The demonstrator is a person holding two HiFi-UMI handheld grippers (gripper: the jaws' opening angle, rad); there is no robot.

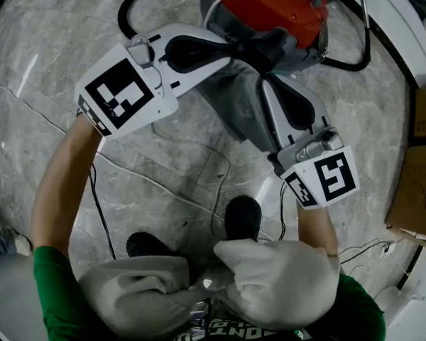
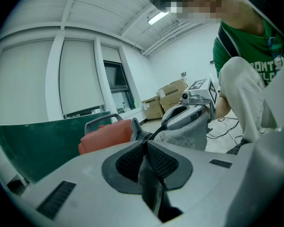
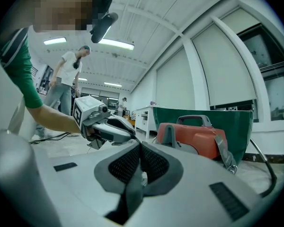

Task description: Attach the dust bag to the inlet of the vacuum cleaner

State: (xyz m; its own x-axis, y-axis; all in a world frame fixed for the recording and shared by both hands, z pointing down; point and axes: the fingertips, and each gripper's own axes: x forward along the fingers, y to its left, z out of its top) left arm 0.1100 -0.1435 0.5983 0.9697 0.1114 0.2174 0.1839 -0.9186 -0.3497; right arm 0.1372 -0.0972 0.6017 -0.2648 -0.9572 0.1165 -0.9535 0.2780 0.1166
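An orange-red vacuum cleaner (image 1: 270,2) stands on the marble floor at the top of the head view. A grey dust bag (image 1: 238,101) hangs just below it, stretched between the two grippers. My left gripper (image 1: 236,48) reaches in from the left, its jaws closed at the bag's upper edge by the vacuum's base. My right gripper (image 1: 268,77) comes up from the lower right, jaws closed on the bag's other side. In the left gripper view the left gripper (image 2: 143,141) is pressed shut, with the bag (image 2: 187,134) and the vacuum (image 2: 106,134) beyond. The right gripper (image 3: 139,145) also shows shut, facing the vacuum (image 3: 194,136).
A black hose (image 1: 128,6) loops behind the vacuum. Cardboard boxes (image 1: 419,183) and white furniture (image 1: 405,13) stand at the right. Thin cables (image 1: 99,212) run across the floor near the person's shoes (image 1: 243,217). A green board (image 2: 28,145) stands behind the vacuum. Another person (image 3: 68,74) stands far off.
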